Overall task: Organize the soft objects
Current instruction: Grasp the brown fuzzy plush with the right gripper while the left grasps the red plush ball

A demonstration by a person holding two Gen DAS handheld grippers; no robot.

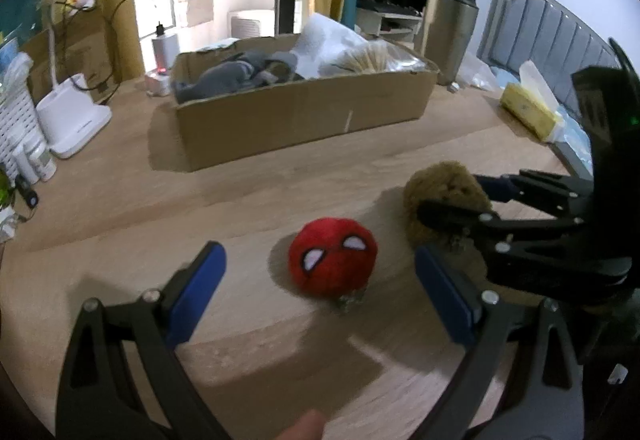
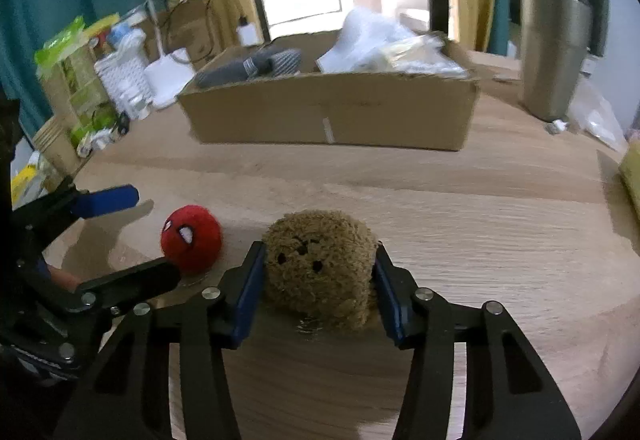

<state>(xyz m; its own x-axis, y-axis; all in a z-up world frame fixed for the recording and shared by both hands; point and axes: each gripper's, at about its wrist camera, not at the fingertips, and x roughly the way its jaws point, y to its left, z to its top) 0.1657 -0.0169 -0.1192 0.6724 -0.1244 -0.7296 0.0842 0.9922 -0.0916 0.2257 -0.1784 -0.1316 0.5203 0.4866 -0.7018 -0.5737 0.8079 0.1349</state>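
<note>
A red plush ball with white eyes [image 1: 334,258] rests on the wooden table [image 1: 240,199], between the blue pads of my left gripper [image 1: 320,256]. That gripper is open and its pads stand well clear of the ball on both sides. Just right of the ball sits a brown fuzzy plush ball [image 2: 320,268]. My right gripper [image 2: 319,250] is shut on the plush ball, one blue pad against each side, and the ball still rests on the table. The left wrist view shows the same brown ball [image 1: 444,187] with the right gripper's black fingers [image 1: 456,215] across it.
A long open cardboard box [image 2: 328,115] stands behind both balls, holding grey cloth [image 1: 224,75] and white bags [image 1: 324,39]. A steel tumbler [image 2: 554,51] is at the back right, a yellow tissue pack [image 1: 528,107] at the right edge, a white lamp base [image 1: 76,119] and clutter on the left.
</note>
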